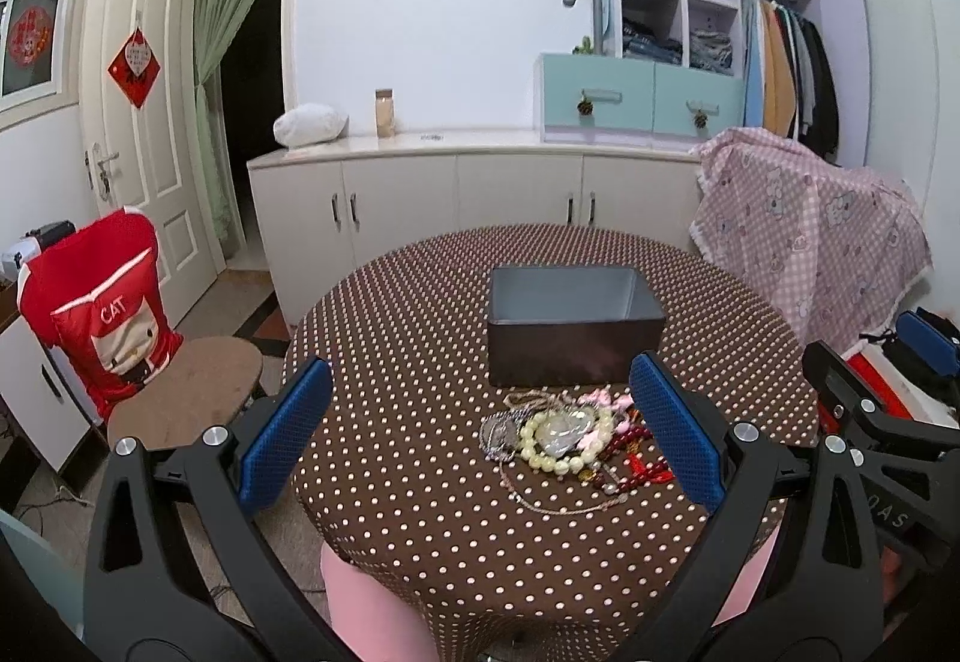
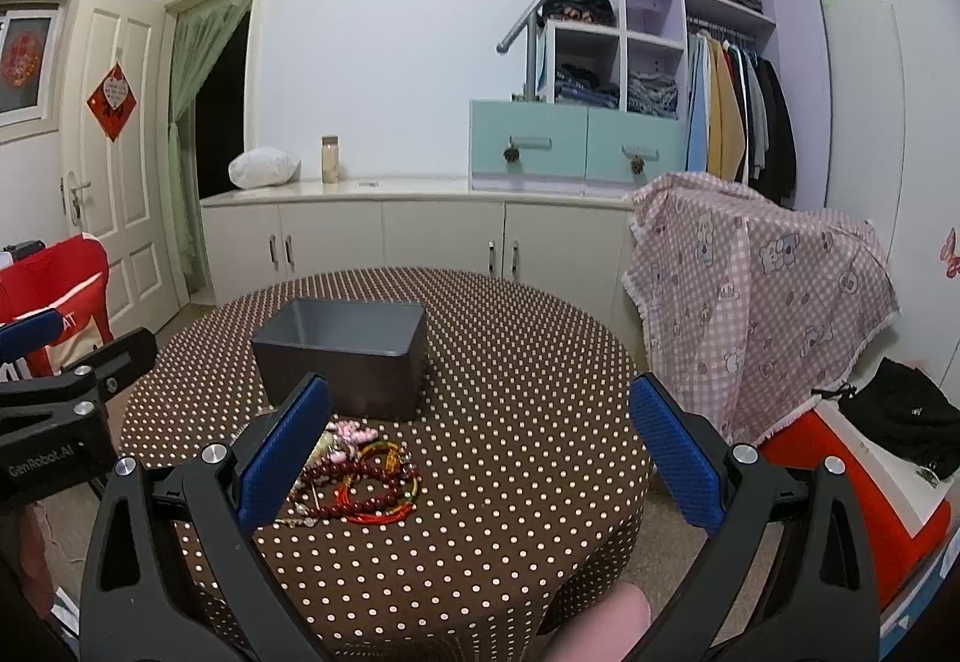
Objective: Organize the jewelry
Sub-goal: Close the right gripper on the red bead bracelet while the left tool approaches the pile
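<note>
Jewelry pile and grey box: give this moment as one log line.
phase: pre-grasp | left gripper: open | right gripper: open | tangled bead jewelry pile: on dotted tablecloth | open grey rectangular box: looks empty

In the right wrist view the left blue pad point(image 2: 282, 449) covers part of the jewelry pile point(image 2: 360, 476); individual pieces tangle beyond telling, and the gray box point(image 2: 345, 362) interior stays unseen.

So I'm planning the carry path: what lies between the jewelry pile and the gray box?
Only bare polka-dot tablecloth separates the jewelry pile from the gray box, a narrow strip in the left wrist view.
</note>
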`<state>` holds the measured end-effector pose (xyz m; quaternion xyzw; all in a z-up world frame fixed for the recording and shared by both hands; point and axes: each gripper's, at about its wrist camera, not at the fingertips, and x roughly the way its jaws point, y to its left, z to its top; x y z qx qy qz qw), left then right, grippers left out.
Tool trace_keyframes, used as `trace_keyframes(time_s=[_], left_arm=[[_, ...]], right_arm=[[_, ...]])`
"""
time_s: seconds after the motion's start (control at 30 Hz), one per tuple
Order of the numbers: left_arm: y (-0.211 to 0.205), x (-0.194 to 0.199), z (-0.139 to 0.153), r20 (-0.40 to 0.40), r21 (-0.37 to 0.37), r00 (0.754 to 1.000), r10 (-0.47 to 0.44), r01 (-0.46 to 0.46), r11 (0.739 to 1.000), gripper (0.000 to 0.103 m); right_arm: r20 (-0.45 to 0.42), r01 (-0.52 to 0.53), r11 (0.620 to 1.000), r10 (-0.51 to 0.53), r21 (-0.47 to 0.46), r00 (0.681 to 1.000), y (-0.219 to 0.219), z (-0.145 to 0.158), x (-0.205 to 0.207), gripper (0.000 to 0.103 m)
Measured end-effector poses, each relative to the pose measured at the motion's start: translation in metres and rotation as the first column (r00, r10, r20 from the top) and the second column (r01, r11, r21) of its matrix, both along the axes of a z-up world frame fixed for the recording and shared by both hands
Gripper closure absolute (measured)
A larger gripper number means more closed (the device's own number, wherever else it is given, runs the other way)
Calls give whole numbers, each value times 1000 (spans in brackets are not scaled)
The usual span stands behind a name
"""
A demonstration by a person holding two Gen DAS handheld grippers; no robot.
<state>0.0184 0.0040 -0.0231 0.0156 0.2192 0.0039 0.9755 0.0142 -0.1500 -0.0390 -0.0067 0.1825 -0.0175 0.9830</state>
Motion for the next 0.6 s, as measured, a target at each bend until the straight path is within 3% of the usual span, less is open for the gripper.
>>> trace_keyframes(time_s=[0.33, 0.6], left_arm=[[12, 23, -26, -115, -1, 993, 16, -16, 1000, 6], [19, 42, -49, -203, -6, 979, 16, -18, 1000, 6]], right_arm=[[-139, 9, 1000, -9, 1, 990, 0, -33, 33, 7], [-227, -60, 998, 64, 22, 972, 10, -56, 52, 7]])
